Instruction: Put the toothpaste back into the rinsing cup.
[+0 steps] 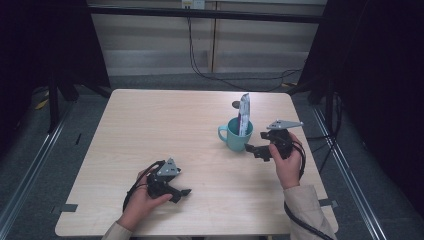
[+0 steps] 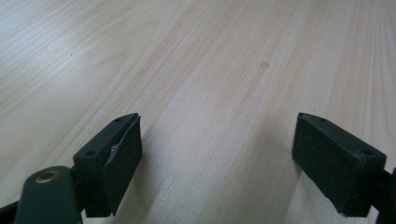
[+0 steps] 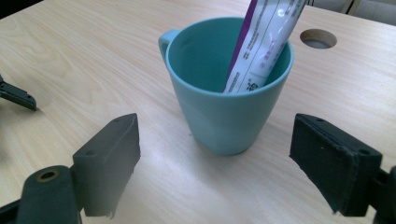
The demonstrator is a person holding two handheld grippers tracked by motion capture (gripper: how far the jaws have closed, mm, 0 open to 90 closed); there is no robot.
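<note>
Left gripper: black body, grey three-cornered plate w/ small holes on top, black cable looping off the rear near the table front edge. Right gripper: same build, grey plate, black cable trailing back past the sleeve toward the table's front edge. Both sleeves beige/tan. In the gripper views the jaws are black blocks w/ recessed screws; a brass-coloured rivet sits on the lower-left link. Left gripper's left pad looks chipped, pale at the edge.

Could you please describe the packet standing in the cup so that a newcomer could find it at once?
On the right half of the wooden table stands a teal cup, just ahead of the open right claw. The packet leans inside it, a tall white sachet with a purple edge poking above the rim.
</note>
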